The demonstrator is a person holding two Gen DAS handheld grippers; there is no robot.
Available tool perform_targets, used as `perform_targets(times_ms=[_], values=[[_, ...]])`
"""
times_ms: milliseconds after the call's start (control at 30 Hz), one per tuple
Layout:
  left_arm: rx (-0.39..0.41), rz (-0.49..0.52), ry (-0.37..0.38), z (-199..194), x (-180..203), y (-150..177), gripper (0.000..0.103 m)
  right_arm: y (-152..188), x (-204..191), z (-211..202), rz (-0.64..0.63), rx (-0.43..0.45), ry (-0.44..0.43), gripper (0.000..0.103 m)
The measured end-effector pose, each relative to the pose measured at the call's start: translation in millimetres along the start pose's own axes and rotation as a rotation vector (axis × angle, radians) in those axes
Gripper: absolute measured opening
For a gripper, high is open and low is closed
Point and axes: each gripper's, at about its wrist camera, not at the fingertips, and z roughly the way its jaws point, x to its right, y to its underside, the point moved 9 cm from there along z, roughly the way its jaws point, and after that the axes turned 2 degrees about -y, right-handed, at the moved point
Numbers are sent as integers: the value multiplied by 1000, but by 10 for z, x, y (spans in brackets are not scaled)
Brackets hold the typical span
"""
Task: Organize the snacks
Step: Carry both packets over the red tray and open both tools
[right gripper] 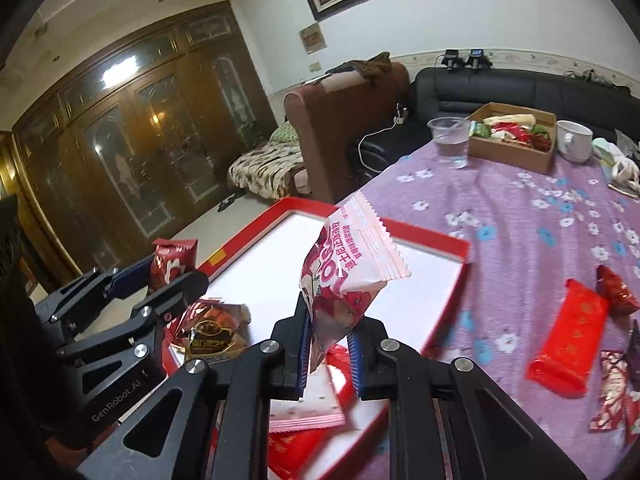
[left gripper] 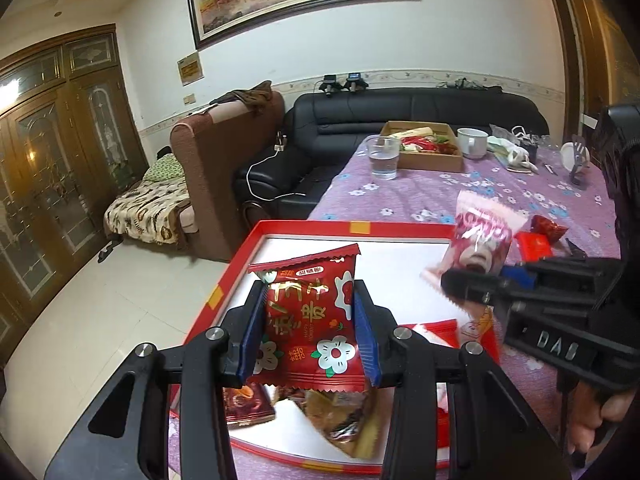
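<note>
Left gripper (left gripper: 310, 320) pinching red snack packet (left gripper: 310, 316), right gripper (right gripper: 330, 354) clamped on pink snack packet (right gripper: 348, 268), above red tray (left gripper: 304, 227)

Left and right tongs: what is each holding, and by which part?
Left tongs clamp a red snack packet across its middle, pads on both side edges. Right tongs pinch a pink-and-white snack packet by its lower end.

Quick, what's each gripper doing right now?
Left gripper: closed on the red snack packet.
Right gripper: closed on the pink snack packet.
</note>
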Motion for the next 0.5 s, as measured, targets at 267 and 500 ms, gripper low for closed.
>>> perform_targets(times_ms=[267,500], values=[[-4,-19,-10,30,-138,59,40,71,-134,164,-20,-27,6,16],[-10,-30,-8,56,-208,84,40,69,-155,234,-25,-39,7,16]])
